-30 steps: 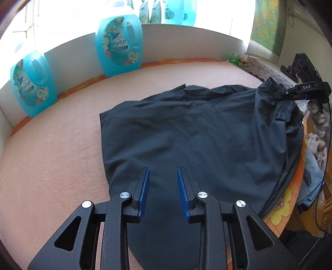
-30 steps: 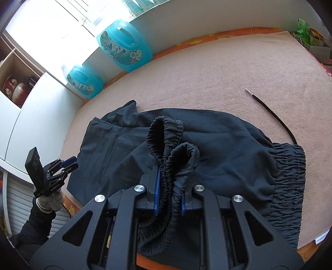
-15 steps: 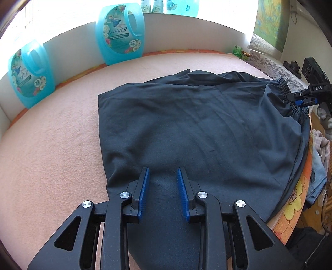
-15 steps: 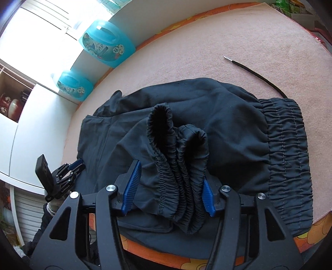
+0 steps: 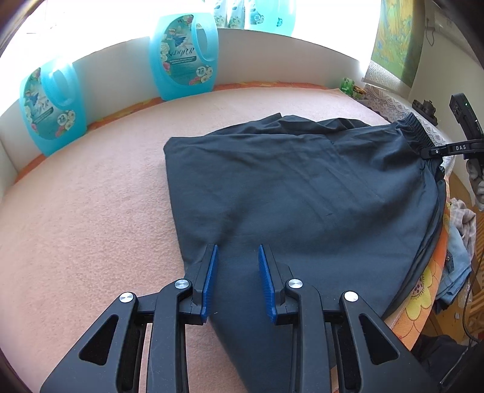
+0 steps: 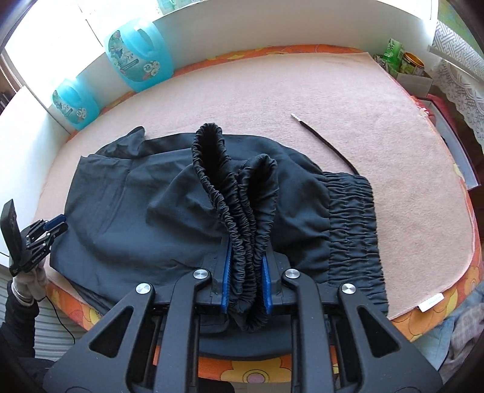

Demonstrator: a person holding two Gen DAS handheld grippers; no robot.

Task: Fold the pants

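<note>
A pink fleece blanket (image 6: 302,99) covers the table, and under it an orange cloth with flowers (image 6: 260,373) shows along the near edge. A low white wall (image 5: 115,66) stands along the back side, with bright windows above it.

Against this wall stand two big turquoise detergent jugs (image 5: 183,57) and (image 5: 50,105). Both are translucent with a handle and a flower label. How much liquid is inside them I cannot tell, because the light from behind is too strong. More turquoise bottles (image 5: 272,12) stand on the sill behind the wall. In the far right corner there is a green carton (image 6: 393,50) and a round tin with a golden lid (image 6: 413,62). What is in them is not visible.

The dark pants (image 5: 302,193) lie spread on the blanket, near the front edge. Part of the cloth hangs a little over this edge. A black drawstring (image 6: 326,142) lies on the blanket beyond the waistband (image 6: 352,223).

The right gripper (image 6: 244,273) has just been closing. Its blue pads (image 6: 227,272) are now clenched on a bunch of gathered elastic fabric of the pants, which stands up in two folds between them.

The left gripper (image 5: 236,279) is at the other side of the pants. Its jaws stand a small way apart over the dark cloth. The blue pads (image 5: 210,284) do not press on anything visible, so it looks released. A gloved hand (image 6: 28,282) holds it.
</note>
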